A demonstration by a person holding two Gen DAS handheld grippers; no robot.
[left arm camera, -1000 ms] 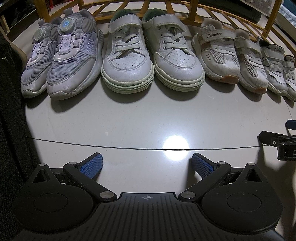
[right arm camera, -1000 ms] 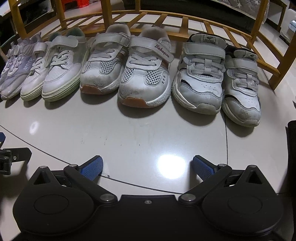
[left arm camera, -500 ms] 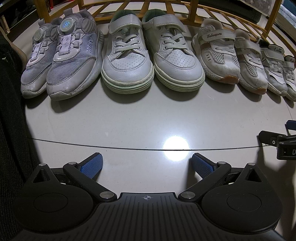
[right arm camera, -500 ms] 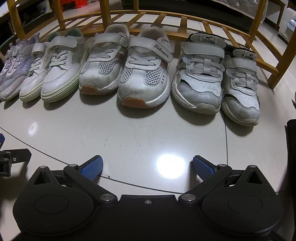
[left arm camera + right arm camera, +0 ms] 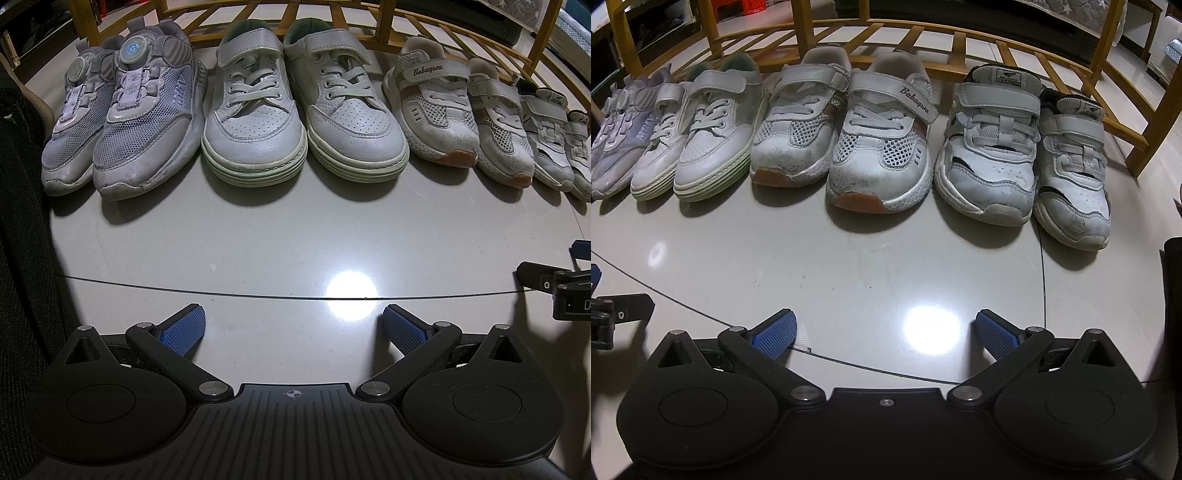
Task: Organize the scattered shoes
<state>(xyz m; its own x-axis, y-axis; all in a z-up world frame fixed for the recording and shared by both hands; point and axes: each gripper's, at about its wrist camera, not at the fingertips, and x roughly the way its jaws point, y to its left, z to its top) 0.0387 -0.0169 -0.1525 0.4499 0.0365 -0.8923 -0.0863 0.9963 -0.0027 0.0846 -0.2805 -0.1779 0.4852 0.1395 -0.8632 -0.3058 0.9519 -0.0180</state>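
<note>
While both grippers hang low over the floor [image 5: 280, 236] with nothing between their fingers, the sorting looks all but finished. The left gripper [image 5: 293, 328] has its jaws spread wide and released, level and pointing at the row of shoes, well short of it. The right gripper [image 5: 886, 330] is posed the same way, jaws spread and empty, just to the right of the left one; each shows at the edge of the other's view.

Ahead of them, four pairs stand toes-forward along the front of the wooden rack [image 5: 923, 33]. From the rack's left end: the lilac pair [image 5: 122, 125], the white lace-up pair [image 5: 303, 122], the mesh pair [image 5: 842, 147] and, at the right end, the strap pair [image 5: 1027, 162]. Each shoe stands upright, touching or just beside its mate.

No stray shoe shows on the floor in either view, so I judge nothing is left but perhaps small nudges to even the toe line; what lies outside the views cannot be told.
</note>
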